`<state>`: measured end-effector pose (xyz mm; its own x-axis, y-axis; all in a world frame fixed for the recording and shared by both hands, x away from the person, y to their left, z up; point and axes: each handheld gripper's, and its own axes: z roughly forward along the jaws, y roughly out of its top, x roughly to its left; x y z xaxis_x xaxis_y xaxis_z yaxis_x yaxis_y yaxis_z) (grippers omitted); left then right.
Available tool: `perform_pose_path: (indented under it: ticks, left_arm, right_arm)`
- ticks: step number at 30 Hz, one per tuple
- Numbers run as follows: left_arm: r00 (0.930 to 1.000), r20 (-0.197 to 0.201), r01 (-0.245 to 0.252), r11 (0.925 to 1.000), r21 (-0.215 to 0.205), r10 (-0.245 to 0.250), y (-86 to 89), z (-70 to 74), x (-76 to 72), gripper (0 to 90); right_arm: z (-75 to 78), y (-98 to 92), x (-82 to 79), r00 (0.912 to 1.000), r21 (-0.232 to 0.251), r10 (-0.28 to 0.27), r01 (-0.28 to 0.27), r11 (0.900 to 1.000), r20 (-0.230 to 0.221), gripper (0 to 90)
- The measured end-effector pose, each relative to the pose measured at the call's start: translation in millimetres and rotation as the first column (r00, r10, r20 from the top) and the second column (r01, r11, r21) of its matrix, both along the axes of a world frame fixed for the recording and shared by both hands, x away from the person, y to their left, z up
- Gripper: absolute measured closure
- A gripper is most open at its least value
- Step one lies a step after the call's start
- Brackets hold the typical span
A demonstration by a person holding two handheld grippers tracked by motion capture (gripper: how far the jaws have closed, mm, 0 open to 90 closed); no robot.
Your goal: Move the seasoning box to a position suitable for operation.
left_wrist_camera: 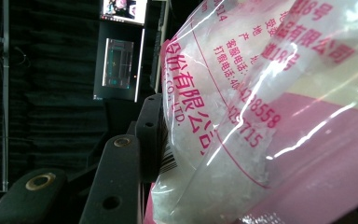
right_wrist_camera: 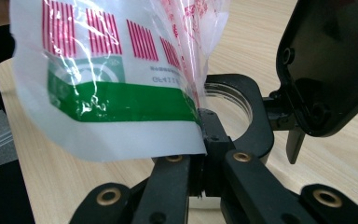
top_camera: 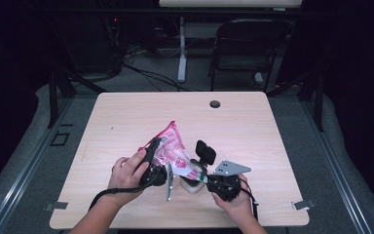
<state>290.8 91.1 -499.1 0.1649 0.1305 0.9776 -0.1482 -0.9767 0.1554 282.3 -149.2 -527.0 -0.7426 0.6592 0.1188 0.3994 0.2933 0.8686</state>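
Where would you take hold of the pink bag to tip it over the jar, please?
Grip the bag on its bulging upper body from the left side: the contents sit there, so a hold there lifts the weight. The right hand-held gripper already pinches the lower green-striped edge over the jar, steadying the low end, which looks right for pouring.

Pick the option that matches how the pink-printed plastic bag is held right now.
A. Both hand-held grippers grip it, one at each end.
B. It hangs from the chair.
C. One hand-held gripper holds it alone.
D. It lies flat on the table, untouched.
A: the left hand-held gripper clamps the bag at its upper part, while the right hand-held gripper pinches its lower white-and-green edge above the table.
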Motion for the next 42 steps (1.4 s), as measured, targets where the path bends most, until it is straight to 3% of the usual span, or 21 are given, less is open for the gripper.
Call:
perform_pose_path:
  ticks: [16,42]
  left_arm:
    - [1.0000,-0.006,-0.001,1.0000,-0.005,0.001,-0.4,1.1,-1.3,63.6]
    - [0.9998,0.018,0.009,0.9999,0.006,-0.009,-3.4,3.8,-2.5,63.5]
  right_arm:
    - [0.3,-1.0,-0.5,1.0000,-0.001,-0.002,0.002,1.000,-0.001,89.7]
    - [0.3,-2.3,-0.6,1.0000,0.002,-0.006,0.006,1.000,0.002,89.6]
